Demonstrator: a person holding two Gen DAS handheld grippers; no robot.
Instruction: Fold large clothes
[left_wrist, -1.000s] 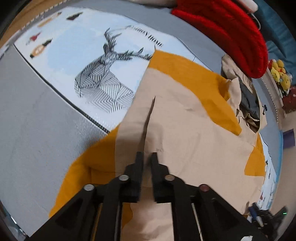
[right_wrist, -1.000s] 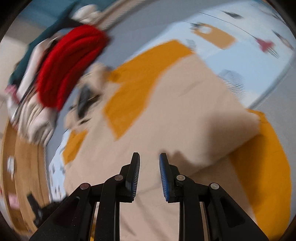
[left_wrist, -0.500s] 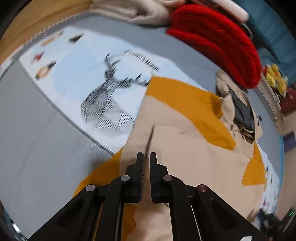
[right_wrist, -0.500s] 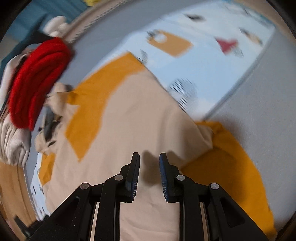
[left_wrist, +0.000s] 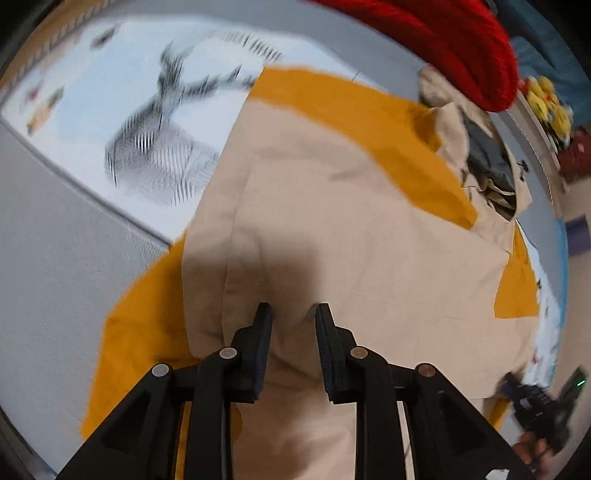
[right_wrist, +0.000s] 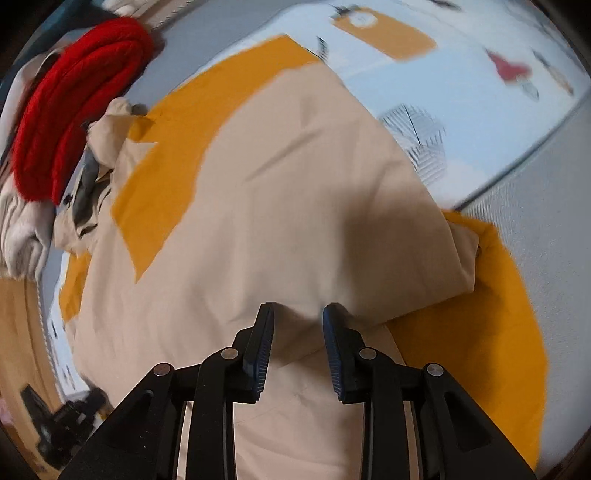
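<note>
with the beige and orange garment (left_wrist: 332, 221) spread flat on a printed mat (left_wrist: 92, 92) for folding, the left hand-held gripper (left_wrist: 293, 314) and right hand-held gripper (right_wrist: 299, 314) hover above it, jaws opening, nothing pinched.

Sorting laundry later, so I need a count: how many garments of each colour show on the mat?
Beige and orange jacket: 1
Red knit: 1
Grey-white fleece: 1
Total: 3

Beige-and-mustard garment (left_wrist: 343, 236), partly folded, spread flat on printed mat
</note>
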